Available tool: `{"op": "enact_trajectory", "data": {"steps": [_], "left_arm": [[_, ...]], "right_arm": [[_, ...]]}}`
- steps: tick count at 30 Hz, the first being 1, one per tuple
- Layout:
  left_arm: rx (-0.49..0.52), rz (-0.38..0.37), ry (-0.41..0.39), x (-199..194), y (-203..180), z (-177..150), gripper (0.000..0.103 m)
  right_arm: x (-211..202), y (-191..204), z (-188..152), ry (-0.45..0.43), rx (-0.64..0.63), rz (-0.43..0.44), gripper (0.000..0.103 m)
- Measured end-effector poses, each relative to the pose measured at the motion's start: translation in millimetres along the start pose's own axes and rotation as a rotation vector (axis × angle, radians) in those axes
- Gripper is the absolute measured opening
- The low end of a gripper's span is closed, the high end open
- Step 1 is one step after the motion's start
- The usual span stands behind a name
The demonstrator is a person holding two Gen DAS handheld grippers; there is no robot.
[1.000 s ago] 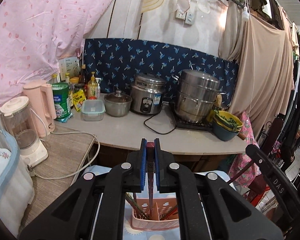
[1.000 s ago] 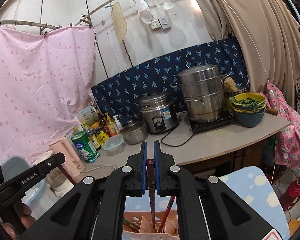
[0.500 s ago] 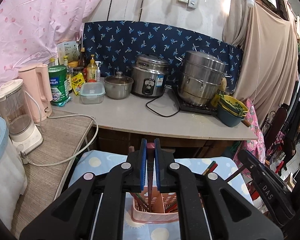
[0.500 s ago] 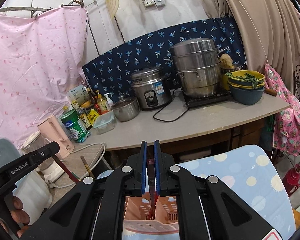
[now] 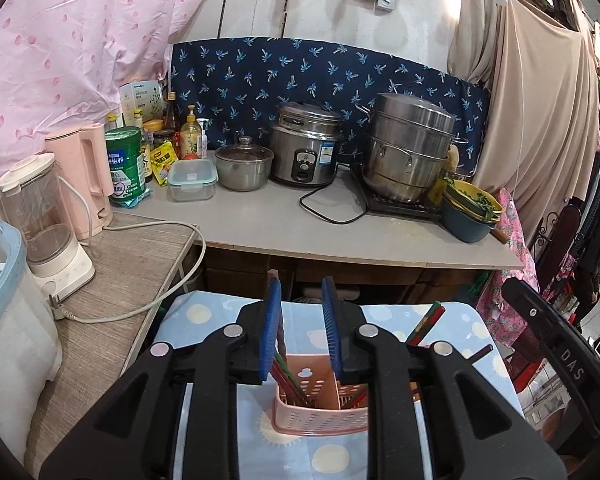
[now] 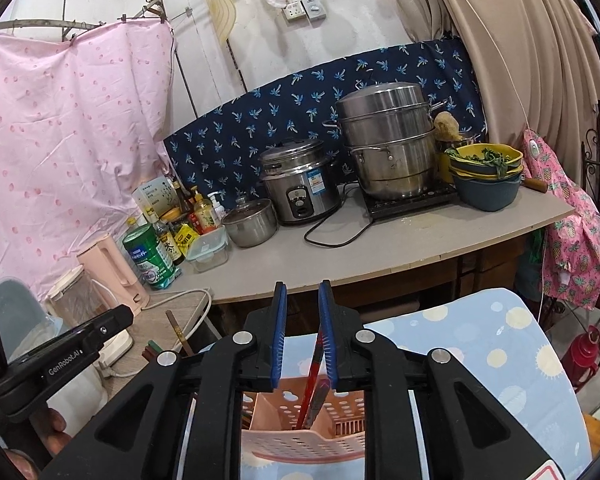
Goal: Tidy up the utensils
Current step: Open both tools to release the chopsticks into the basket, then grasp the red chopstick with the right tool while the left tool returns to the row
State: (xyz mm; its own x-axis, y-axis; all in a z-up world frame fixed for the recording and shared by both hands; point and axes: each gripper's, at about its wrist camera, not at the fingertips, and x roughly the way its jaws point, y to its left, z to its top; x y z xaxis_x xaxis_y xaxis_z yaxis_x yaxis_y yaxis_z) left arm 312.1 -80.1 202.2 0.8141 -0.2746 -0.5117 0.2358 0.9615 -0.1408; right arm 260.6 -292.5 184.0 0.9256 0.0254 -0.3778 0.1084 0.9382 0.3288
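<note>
A pink perforated utensil basket (image 5: 320,412) stands on a blue dotted cloth (image 5: 204,316), just below both grippers. My left gripper (image 5: 301,292) is open above it; red and green chopsticks (image 5: 288,376) stand in the left compartment, free of the pads. My right gripper (image 6: 302,296) is open over the same basket (image 6: 300,440); a red chopstick (image 6: 314,376) stands in the basket and leans by the right pad. More chopstick ends (image 5: 426,322) stick up behind my left gripper's right arm.
A grey counter (image 5: 340,224) behind holds a rice cooker (image 5: 304,146), a steamer pot (image 5: 408,148), a small pot (image 5: 242,164), bowls (image 5: 468,212), bottles and a pink kettle (image 5: 86,176). A blender (image 5: 44,220) and cable lie on the left side table.
Both grippers have opened and let go of their chopsticks, which now stand in the basket. Both views have tilted down toward the basket and cloth.
</note>
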Motion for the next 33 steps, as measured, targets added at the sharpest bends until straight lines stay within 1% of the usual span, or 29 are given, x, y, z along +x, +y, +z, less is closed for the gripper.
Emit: {"op": "enact_trajectory", "data": {"steps": [10, 14, 17, 24, 33], "left_arm": [[0.017, 0.002, -0.006, -19.9, -4.0, -8.8, 0.020], [0.025, 0.005, -0.007, -30.8, -6.0, -15.0, 0.020], [0.030, 0.004, -0.002, -38.6, -6.0, -22.5, 0.020], [0.051, 0.006, 0.030, -55.5, -6.1, -52.8, 0.022], [0.059, 0.012, 0.108, -71.2, 3.1, -108.3, 0.022]], "right_arm": [[-26.0, -1.4, -5.8, -0.007, 0.003, 0.005, 0.018], [-39.3, 0.4, -12.9, -0.008, -0.009, 0.003, 0.022], [-50.7, 0.9, -21.0, 0.000, -0.021, 0.005, 0.023], [-79.0, 1.9, -51.8, 0.028, -0.066, -0.005, 0.024], [-113.8, -3.9, -104.9, 0.112, -0.074, 0.004, 0.024]]}}
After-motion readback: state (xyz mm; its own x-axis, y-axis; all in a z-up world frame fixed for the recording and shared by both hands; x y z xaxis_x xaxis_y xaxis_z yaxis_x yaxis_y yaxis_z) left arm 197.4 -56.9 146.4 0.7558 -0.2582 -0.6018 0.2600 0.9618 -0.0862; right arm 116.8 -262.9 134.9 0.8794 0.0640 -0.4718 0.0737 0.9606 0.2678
